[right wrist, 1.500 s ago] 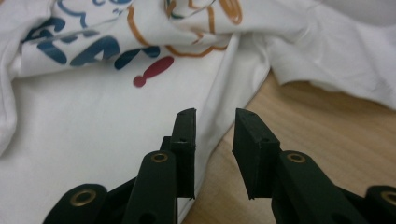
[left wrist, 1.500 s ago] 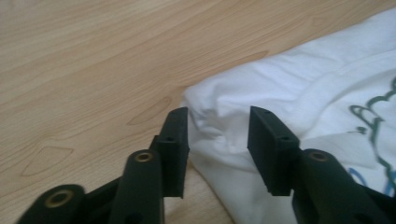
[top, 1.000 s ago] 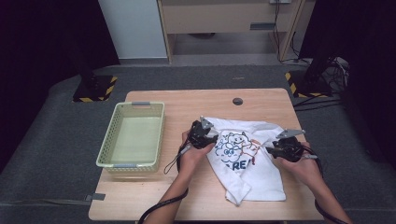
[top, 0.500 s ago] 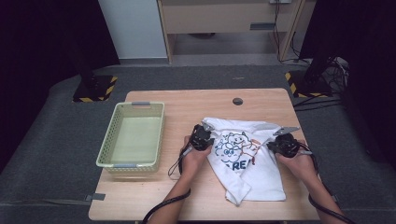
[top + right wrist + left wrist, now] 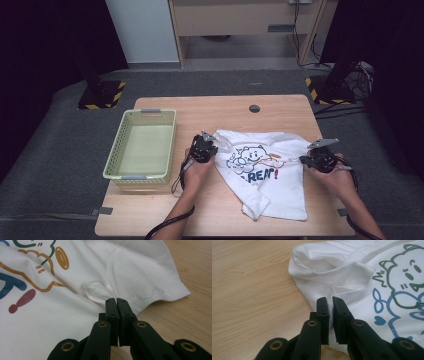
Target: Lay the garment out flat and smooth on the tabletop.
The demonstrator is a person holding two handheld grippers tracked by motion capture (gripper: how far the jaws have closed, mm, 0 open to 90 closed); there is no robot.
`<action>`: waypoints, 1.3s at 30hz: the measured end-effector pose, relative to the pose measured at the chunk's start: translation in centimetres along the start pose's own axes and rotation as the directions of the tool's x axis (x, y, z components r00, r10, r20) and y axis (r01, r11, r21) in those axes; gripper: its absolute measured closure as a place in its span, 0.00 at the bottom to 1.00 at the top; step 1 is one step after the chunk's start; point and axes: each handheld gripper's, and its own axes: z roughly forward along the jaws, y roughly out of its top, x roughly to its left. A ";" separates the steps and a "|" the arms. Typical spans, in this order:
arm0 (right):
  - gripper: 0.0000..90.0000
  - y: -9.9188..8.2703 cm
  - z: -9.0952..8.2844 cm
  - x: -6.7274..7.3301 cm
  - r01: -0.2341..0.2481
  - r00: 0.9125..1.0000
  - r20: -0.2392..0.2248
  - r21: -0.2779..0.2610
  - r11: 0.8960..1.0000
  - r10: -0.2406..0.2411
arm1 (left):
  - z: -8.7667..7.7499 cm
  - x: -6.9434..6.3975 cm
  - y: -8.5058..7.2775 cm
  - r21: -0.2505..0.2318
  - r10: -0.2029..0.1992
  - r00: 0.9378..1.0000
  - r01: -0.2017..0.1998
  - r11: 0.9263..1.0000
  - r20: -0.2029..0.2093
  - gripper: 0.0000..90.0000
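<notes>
Pinching T-shirt folds, left gripper, right gripper

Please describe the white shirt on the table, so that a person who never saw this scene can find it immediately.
Start from the wooden table, which bears a pale green basket on its left side. The white shirt lies crumpled to the basket's right, with the left gripper and the right gripper each pinching one of its side edges. It is the table's sole cloth, printed with a cartoon figure and coloured letters.

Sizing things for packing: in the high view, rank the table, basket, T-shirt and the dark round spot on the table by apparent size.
1. table
2. T-shirt
3. basket, nearly the T-shirt's size, so that order is unsure
4. dark round spot
</notes>
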 end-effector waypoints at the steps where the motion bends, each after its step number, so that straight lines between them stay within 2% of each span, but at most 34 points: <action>1: 0.99 -0.1 -0.2 0.0 0.004 1.000 0.000 -0.001 1.000 -0.004 | -0.1 0.0 -0.1 0.003 0.006 1.000 -0.006 1.000 0.002 0.94; 5: 0.99 -0.4 -1.1 0.2 0.018 1.000 -0.004 0.004 1.000 -0.018 | -0.5 -0.7 -0.4 0.006 0.024 1.000 -0.024 1.000 0.011 0.94; 11: 0.98 -1.2 -1.9 1.3 0.061 0.998 -0.025 0.027 0.998 -0.060 | -1.2 -1.5 -1.4 0.013 0.052 0.998 -0.052 0.999 0.020 0.91; 13: 0.96 -1.3 -2.1 1.6 0.069 0.997 -0.036 0.020 0.997 -0.068 | -1.4 -1.8 -1.6 0.001 0.063 0.998 -0.063 0.998 0.002 0.81; 17: 0.69 -0.6 -2.3 1.9 0.062 0.998 -0.026 -0.021 0.998 -0.062 | -1.8 -2.5 -1.4 -0.021 0.083 0.996 -0.084 0.996 -0.027 0.60; 21: 0.66 0.6 -1.6 2.4 0.067 0.997 -0.026 -0.037 0.997 -0.068 | -1.6 -3.2 -0.9 -0.033 0.107 0.994 -0.108 0.994 -0.038 0.53; 25: 0.63 1.6 0.0 3.3 0.080 0.996 -0.045 -0.033 0.996 -0.081 | -1.0 -3.9 -0.5 -0.026 0.125 0.992 -0.126 0.992 -0.026 0.51; 28: 0.61 1.9 1.0 4.1 0.075 0.995 -0.068 -0.032 0.997 -0.077 | -0.3 -4.0 -0.6 0.001 0.138 0.990 -0.138 0.990 -0.010 0.50; 35: 0.63 1.9 2.5 5.0 0.082 0.993 -0.086 0.007 0.997 -0.081 | 0.4 -3.8 -0.7 0.031 0.116 0.993 -0.116 0.993 0.015 0.55; 37: 0.67 1.9 2.8 5.0 0.086 0.992 -0.090 0.019 0.996 -0.084 | 0.7 -3.6 -0.7 0.042 0.106 0.994 -0.106 0.993 0.020 0.60; 39: 0.73 1.9 2.8 5.0 0.080 0.991 -0.105 0.015 0.997 -0.078 | 0.8 -3.5 -0.8 0.032 0.094 0.995 -0.095 0.995 0.029 0.64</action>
